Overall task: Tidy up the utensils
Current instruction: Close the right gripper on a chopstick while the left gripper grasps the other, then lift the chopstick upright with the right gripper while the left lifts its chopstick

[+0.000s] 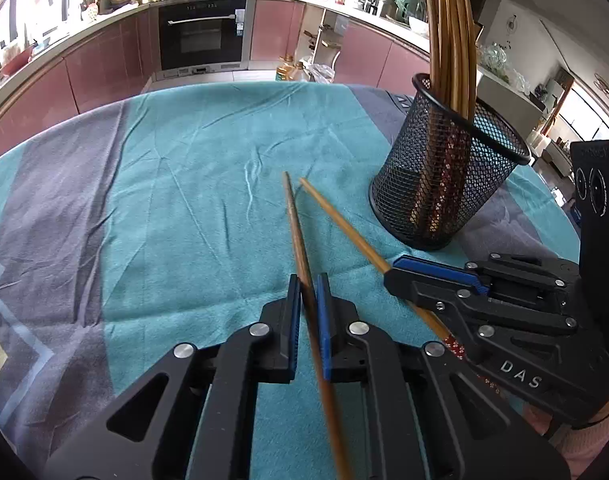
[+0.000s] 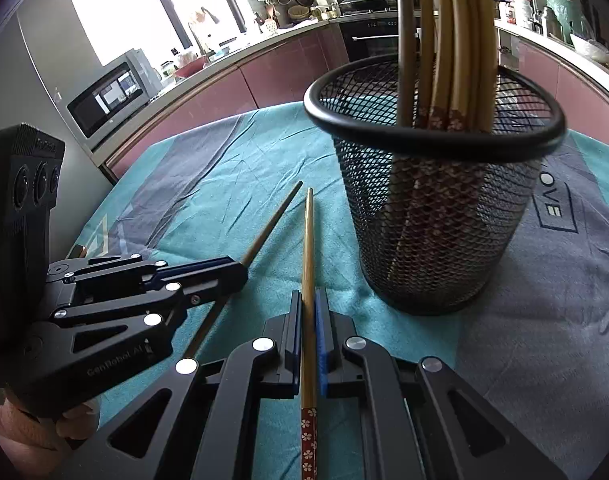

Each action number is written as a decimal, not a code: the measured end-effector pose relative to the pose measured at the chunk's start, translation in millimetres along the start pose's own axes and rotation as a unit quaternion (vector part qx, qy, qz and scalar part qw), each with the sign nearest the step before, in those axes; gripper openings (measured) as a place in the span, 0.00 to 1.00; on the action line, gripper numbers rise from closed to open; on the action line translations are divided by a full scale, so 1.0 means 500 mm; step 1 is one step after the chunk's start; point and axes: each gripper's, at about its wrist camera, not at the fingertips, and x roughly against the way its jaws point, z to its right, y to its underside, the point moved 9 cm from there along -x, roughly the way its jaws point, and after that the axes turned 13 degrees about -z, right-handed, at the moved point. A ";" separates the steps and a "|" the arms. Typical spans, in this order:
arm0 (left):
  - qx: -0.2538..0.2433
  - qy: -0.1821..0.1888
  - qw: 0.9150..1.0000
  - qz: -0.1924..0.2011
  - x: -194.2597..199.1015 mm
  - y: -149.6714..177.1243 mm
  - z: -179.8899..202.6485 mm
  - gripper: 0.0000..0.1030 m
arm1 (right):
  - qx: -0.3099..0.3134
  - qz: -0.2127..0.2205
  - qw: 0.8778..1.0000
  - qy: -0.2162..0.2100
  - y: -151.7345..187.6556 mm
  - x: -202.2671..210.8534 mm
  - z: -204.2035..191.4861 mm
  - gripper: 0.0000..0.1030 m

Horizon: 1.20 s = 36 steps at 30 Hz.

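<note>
Teal tablecloth, each gripper's fingers clamped on one chopstick, mesh holder beside

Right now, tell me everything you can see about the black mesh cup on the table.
The black mesh cup is a round holder of what looks like metal wire mesh, with a smooth solid rim and a slight taper toward its base. It stands upright on the teal and grey tablecloth. Inside, a bundle of bamboo-coloured chopsticks leans against the wall, their red flower-patterned ends down, visible through the mesh. Neither tool touches it; the two loose chopsticks being gripped lie beside it, apart from it.
</note>
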 end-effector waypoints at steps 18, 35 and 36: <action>-0.014 0.004 0.999 0.049 0.101 0.020 0.018 0.07 | 0.020 0.051 0.998 -0.034 0.009 0.097 -0.030 0.05; -0.023 0.021 0.996 0.083 0.171 0.030 0.043 0.07 | 0.029 0.079 0.996 -0.042 0.014 0.150 -0.039 0.05; -0.023 0.022 0.996 0.085 0.173 0.030 0.044 0.07 | 0.030 0.082 0.995 -0.043 0.014 0.152 -0.039 0.05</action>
